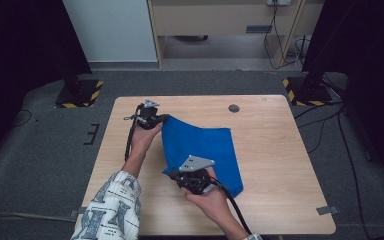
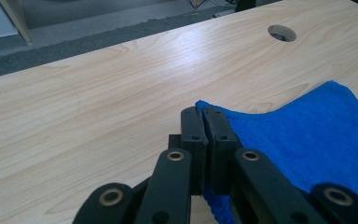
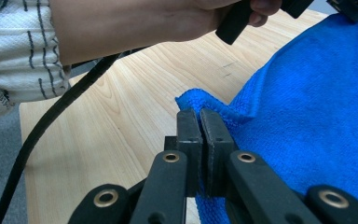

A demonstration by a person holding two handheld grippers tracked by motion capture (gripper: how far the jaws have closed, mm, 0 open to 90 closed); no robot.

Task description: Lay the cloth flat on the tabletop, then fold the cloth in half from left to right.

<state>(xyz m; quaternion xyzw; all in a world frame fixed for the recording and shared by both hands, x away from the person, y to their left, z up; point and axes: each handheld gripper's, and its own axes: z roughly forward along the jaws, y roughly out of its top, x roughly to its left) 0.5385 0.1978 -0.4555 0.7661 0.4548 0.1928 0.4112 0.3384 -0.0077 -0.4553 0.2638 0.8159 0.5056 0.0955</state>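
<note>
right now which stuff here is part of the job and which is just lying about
In the job:
- blue cloth
- left hand-held gripper, shut on a far corner of the cloth
- right hand-held gripper, shut on a near corner

Lying about:
- wooden table and its cable hole
- black stands with striped bases

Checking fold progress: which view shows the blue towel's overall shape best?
The high view: the whole blue towel lies on the table, pinched at two corners. The left gripper view shows one clamped corner and an edge; the right gripper view shows the other corner and nearby cloth.
</note>
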